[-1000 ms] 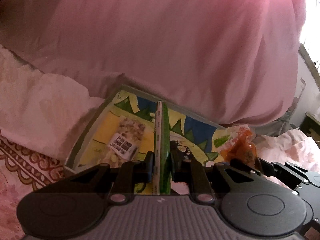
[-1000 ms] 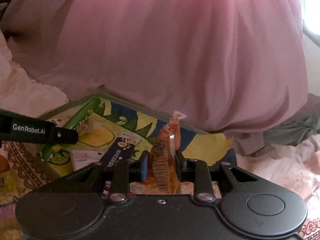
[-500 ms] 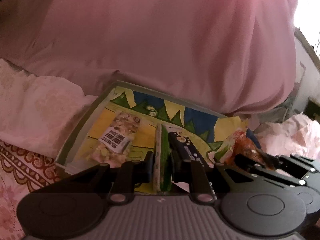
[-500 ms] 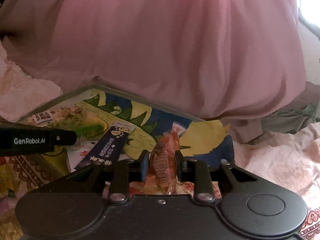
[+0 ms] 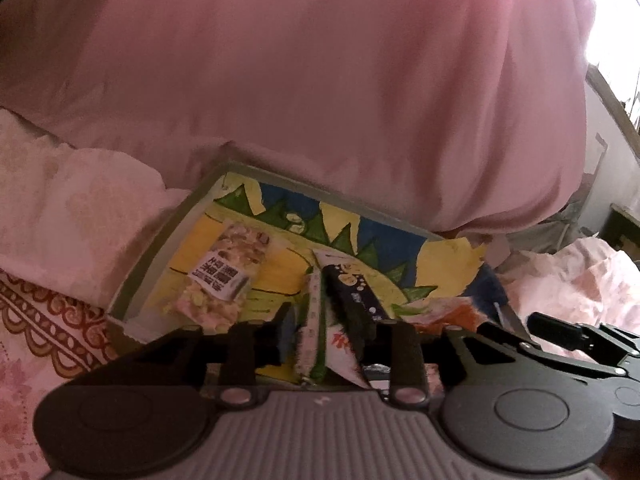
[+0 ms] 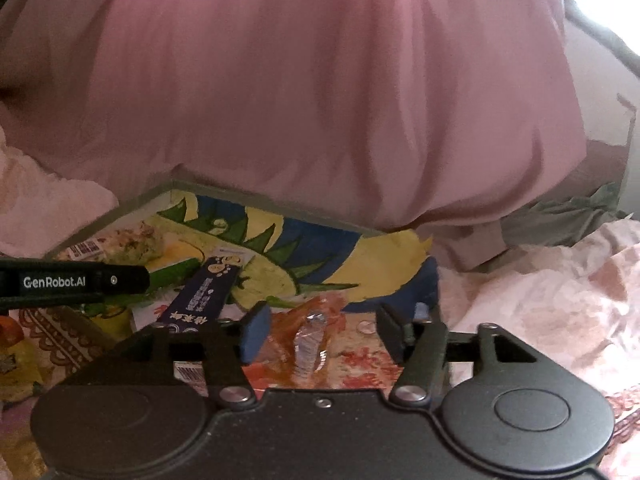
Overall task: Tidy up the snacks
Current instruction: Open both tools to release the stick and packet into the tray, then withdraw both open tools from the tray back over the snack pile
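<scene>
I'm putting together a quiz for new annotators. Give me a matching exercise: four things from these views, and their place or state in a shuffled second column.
1. nut packet
2. green packet
3. orange packet
4. tray

A. between the right tongs, not pressed
B. between the left tongs, not pressed
C. flat on the painted floor, no tongs around it
D. grey rim against pink bedding

Pairs: 1-C, 2-B, 3-A, 4-D.
Both tongs' jaws have just been opening.
</scene>
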Tool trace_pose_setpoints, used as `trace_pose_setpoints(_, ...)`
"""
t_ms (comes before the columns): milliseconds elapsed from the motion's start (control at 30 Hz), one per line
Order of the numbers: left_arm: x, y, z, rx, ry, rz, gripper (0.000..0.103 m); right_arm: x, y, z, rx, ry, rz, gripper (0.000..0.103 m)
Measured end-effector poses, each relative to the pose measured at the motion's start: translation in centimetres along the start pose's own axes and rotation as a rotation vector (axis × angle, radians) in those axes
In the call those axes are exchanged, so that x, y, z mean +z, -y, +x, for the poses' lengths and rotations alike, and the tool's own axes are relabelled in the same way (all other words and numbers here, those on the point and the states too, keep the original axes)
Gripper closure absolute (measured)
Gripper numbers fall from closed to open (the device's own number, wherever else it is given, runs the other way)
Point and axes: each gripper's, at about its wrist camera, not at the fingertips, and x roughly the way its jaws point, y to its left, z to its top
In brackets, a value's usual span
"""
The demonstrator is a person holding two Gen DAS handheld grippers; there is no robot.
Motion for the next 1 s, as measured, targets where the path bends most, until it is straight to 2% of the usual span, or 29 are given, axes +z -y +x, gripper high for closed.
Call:
trace_pose_setpoints(100,0.4,0.5,-0.9,0.011,0.021,0.002,0.055,0.2,0.8,-1.4,-0.019,0.014,0.008,0.026)
trace_pose_setpoints(233,1.2,0.9,-2.6,0.024,0.048,-0.016,0.043,0.7,2.1,-3.1,-0.029,0.033,0.034,0.016)
trace_pose_setpoints(300,1.6,1.3,-3.6,0.036,0.071,-0.011,0.028,1.1,2.6,-4.2,-0.027,0.052,0.052,0.008)
trace_pose_setpoints(367,2.0,1.8,-4.7,0.052,0.104,0.005,0.019,1.5,3.0,-5.3,-0.018,0.071,0.068,0.002)
trace_pose_setpoints(500,2.6,3.1,-7.1,0.080,0.153,0.062,0.005,2.2,3.4,-7.7,-0.005,0.116,0.093,0.001)
trace_pose_setpoints(567,2.9,3.7,-8.4,0.092,0.179,0.075,0.001,2.4,3.5,-9.0,-0.002,0.133,0.099,0.001)
trace_pose_setpoints(667,3.2,4.4,-10.4,0.099,0.208,0.090,0.001,2.6,3.5,-10.7,-0.003,0.158,0.095,0.001)
trace_pose_setpoints(800,2.9,5.2,-13.0,0.111,0.217,0.119,0.000,2.6,3.5,-13.1,-0.001,0.182,0.096,0.001)
trace_pose_setpoints(1000,2.5,6.3,-16.7,0.119,0.230,0.112,0.000,2.1,3.8,-16.9,0.019,0.204,0.130,0.001)
